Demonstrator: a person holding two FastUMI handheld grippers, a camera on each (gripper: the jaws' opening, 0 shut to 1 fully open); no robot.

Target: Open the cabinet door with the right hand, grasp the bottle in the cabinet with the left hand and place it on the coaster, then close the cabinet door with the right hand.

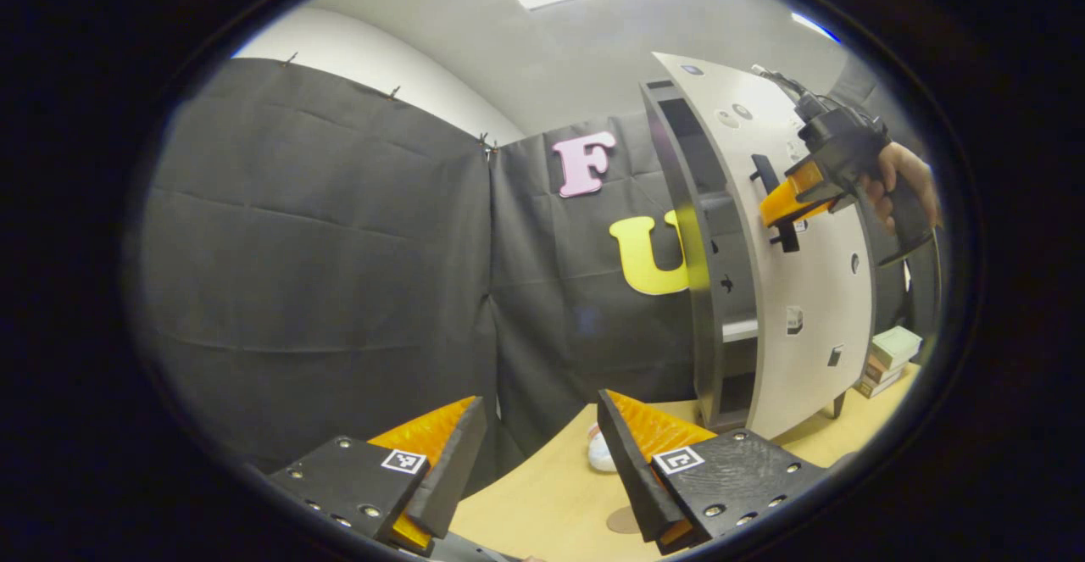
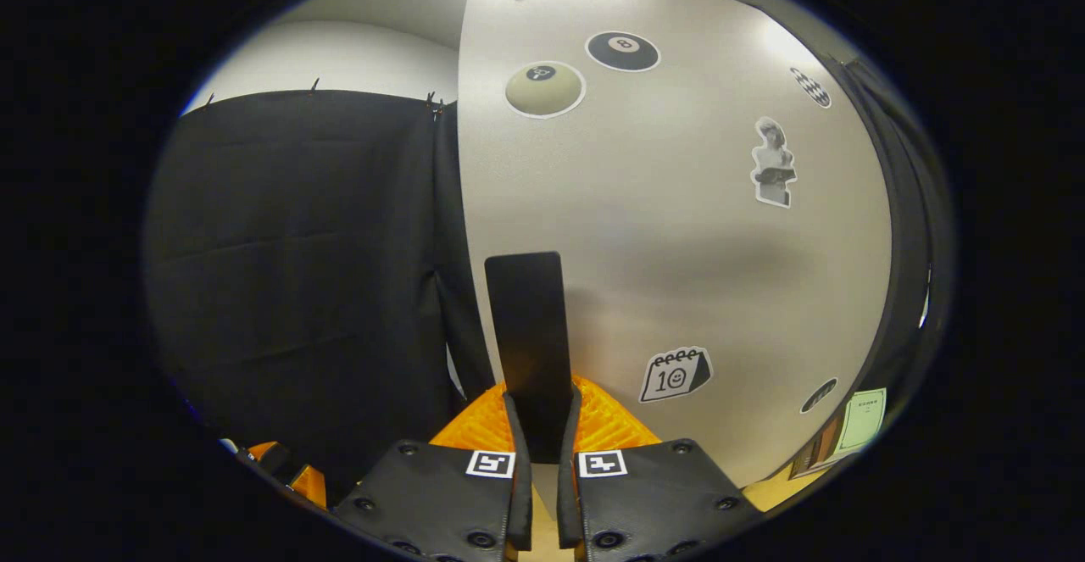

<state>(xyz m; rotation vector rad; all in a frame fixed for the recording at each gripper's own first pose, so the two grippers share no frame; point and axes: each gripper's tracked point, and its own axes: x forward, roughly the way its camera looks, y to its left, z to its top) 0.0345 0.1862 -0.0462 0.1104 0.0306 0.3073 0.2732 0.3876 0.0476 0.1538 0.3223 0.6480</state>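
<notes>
On the cabinet door [image 2: 678,231], right tongs [image 2: 542,426] clamped on its handle [image 2: 525,325], door seemingly ajar, left tongs [image 1: 542,452] spread, empty.

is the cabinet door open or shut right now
Partly open: in the left gripper view the cabinet door stands swung away from the cabinet, shelves showing, with the right gripper clamped on its handle.

my counter [image 1: 542,494] is light wood; the cabinet [image 1: 720,392] stands on it, a stack of books [image 1: 886,360] beside, coaster [image 1: 623,520] near me

Left gripper [image 1: 542,452] with black screw-studded plates, square black-and-white markers, ridged wedge jaws, right gripper [image 2: 542,426] alike, black pistol-grip body, cable on top
</notes>
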